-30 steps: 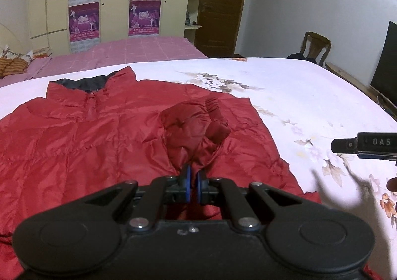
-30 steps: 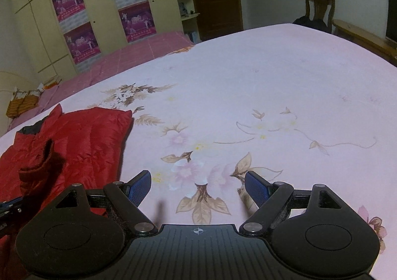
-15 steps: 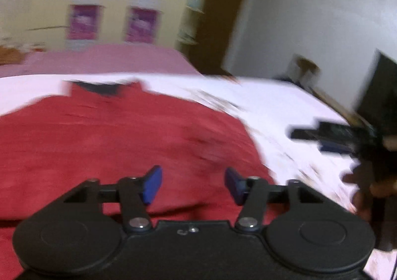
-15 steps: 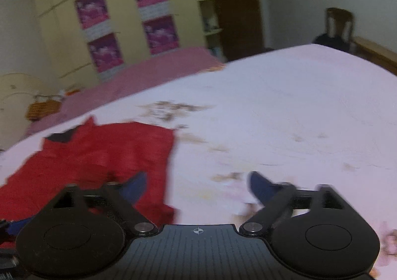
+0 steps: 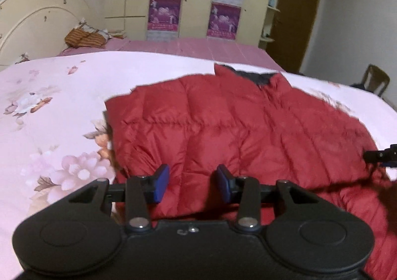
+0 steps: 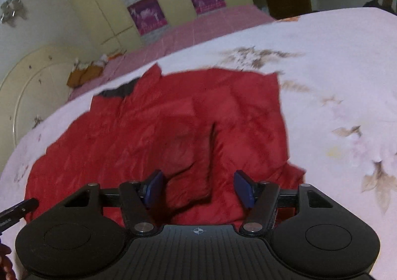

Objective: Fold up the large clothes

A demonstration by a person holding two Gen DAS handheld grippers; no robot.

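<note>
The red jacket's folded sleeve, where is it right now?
In the right wrist view the folded sleeve lies on the red jacket, just ahead of the open right gripper.

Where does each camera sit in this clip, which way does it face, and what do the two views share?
Left wrist: on the left gripper, low over the near hem of the red jacket, facing the wardrobe; its open blue fingers show.
Right wrist: on the right gripper, over the jacket's folded sleeve, tilted, facing the same wall; its open fingers show.
Shared: jacket, floral bedspread, posters, door, chair, and part of the other gripper at the frame edge.
</note>
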